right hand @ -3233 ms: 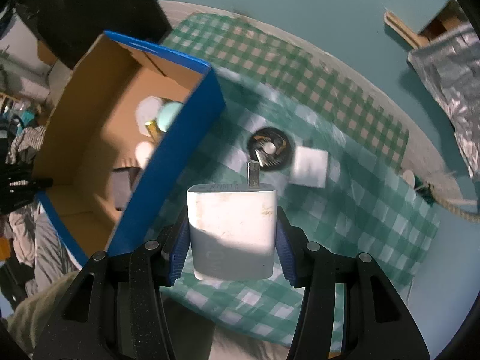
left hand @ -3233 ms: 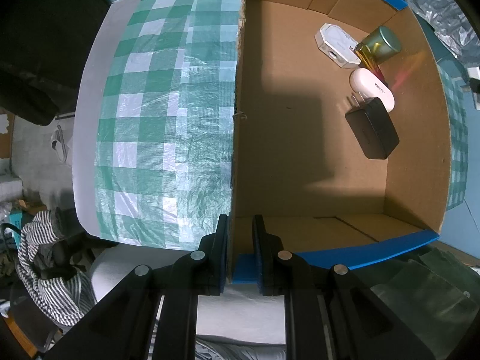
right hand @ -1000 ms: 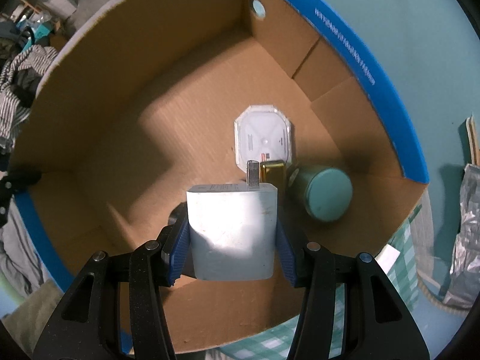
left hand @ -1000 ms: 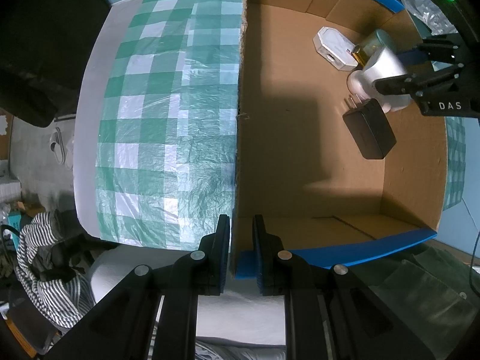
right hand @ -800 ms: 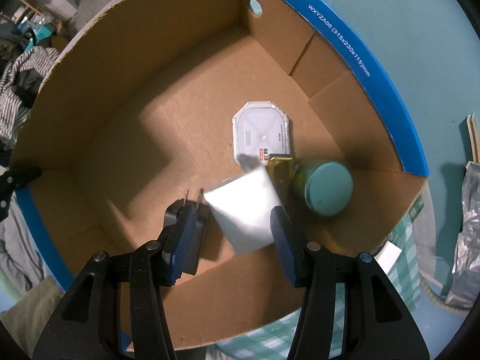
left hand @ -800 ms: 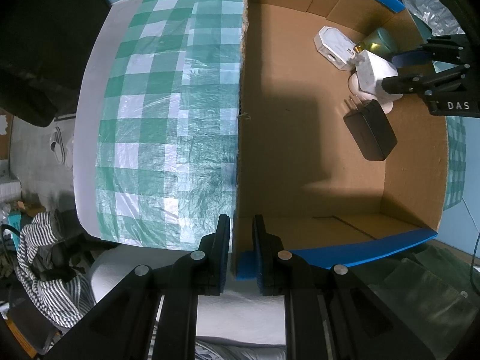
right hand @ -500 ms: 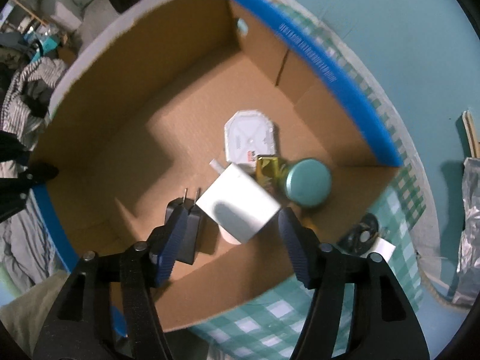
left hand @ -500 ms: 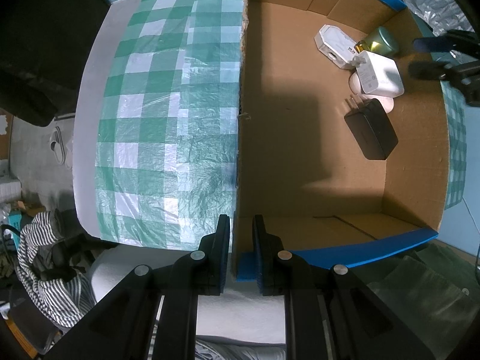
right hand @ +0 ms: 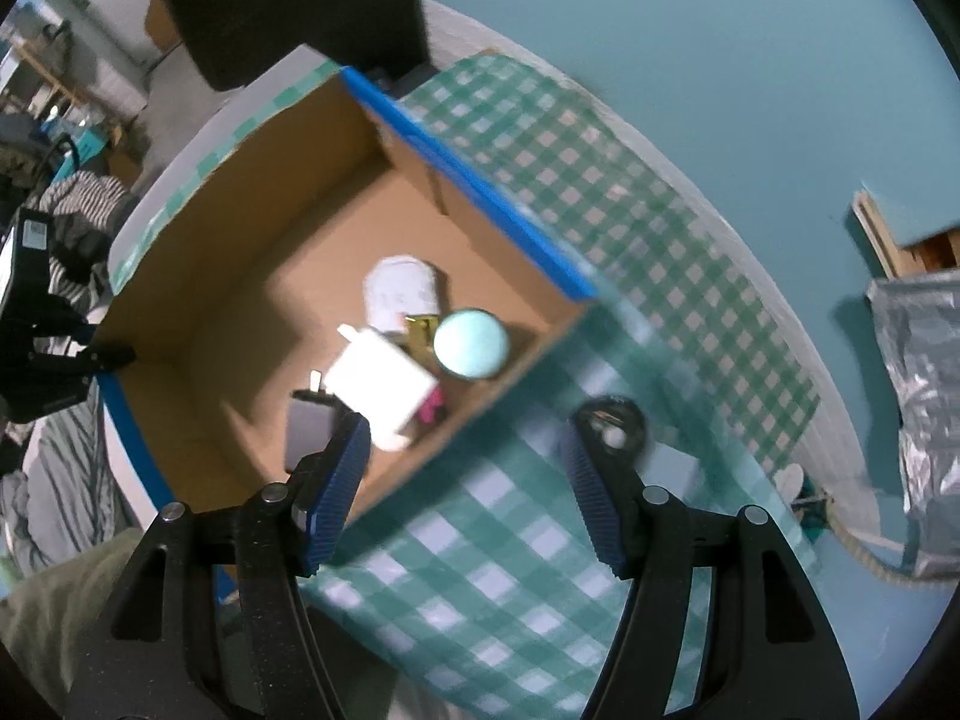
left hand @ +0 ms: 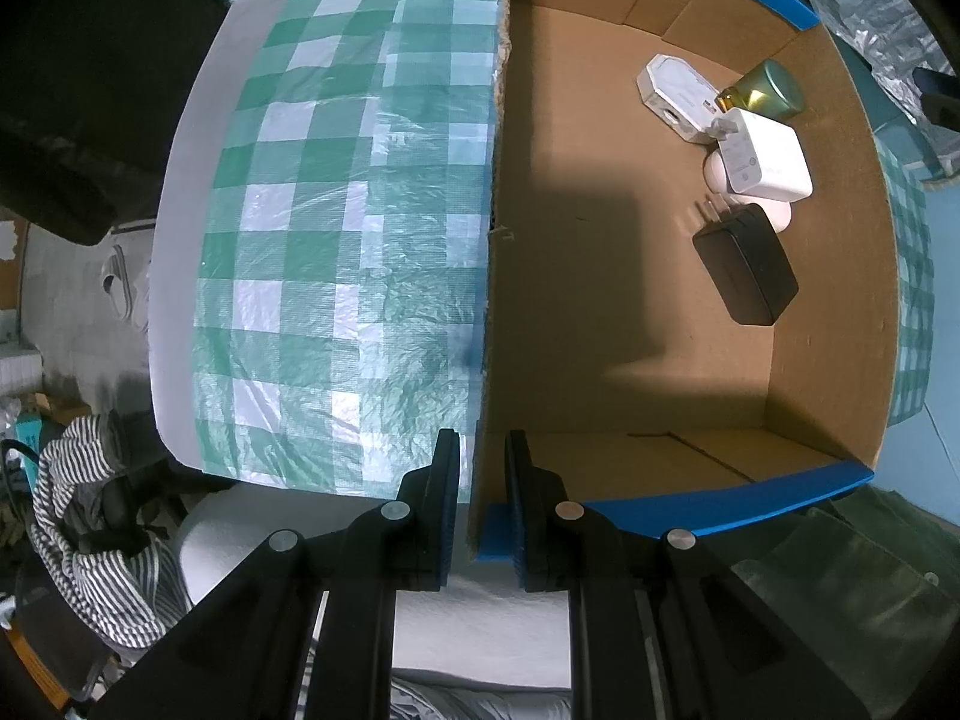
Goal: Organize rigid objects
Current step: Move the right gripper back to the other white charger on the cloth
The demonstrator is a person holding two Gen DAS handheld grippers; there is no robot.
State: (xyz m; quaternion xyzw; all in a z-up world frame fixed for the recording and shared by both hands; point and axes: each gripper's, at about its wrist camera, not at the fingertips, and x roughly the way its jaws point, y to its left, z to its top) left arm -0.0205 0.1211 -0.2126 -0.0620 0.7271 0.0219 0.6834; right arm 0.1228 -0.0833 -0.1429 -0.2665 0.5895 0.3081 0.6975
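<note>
While the left gripper (left hand: 482,501) stays clamped on the near wall of the cardboard box (left hand: 831,324), steadying it, the right gripper (right hand: 465,474) hangs above the checked cloth (right hand: 480,546) with jaws parted and nothing between them. Inside the box lie the white charger (left hand: 765,159), resting partly on a white oval case (left hand: 715,171), the black adapter (left hand: 747,264), an octagonal white case (left hand: 675,93) and a teal-capped bottle (left hand: 762,89). Judged from the cloth, a dark round item (right hand: 618,423) and a pale block (right hand: 675,471) remain to be boxed.
</note>
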